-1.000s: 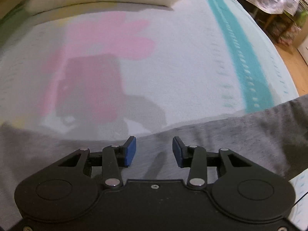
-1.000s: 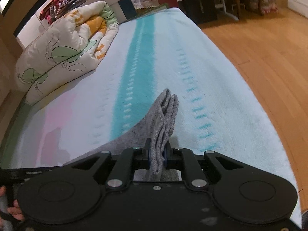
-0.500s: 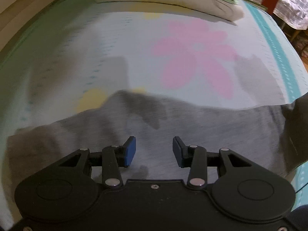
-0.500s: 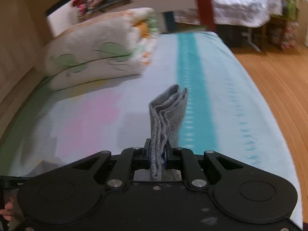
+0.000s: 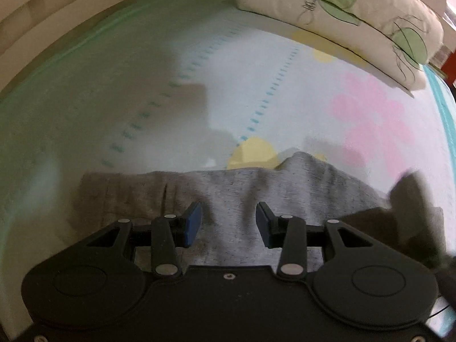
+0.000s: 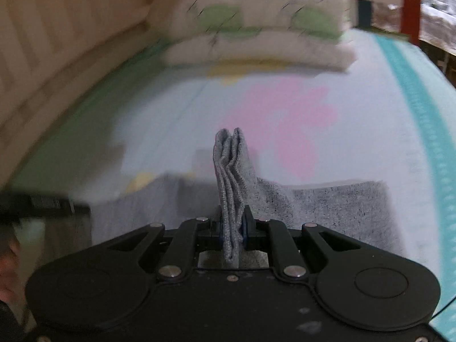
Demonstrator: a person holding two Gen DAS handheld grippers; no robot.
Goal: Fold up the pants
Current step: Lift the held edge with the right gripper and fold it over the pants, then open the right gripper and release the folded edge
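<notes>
Grey pants (image 5: 233,191) lie across the flowered bed sheet (image 5: 256,91). Their waistband end (image 5: 119,193) is at the left in the left wrist view. My left gripper (image 5: 228,223) is open and empty, just above the grey cloth near the waistband. My right gripper (image 6: 232,228) is shut on the bunched leg ends of the pants (image 6: 229,168), which stand up between its jaws. The rest of the pants (image 6: 327,208) lies flat below it. The right gripper shows as a dark blur at the right of the left wrist view (image 5: 410,208).
A folded quilt with green leaf print (image 5: 342,20) (image 6: 256,37) lies at the head of the bed. A wooden wall or bed frame (image 6: 57,42) runs along the left. A teal stripe (image 6: 421,108) marks the sheet's right side.
My right gripper has carried the leg ends leftward over the pants toward the waistband. My left gripper has swung left along the pants to the waistband end, still open.
</notes>
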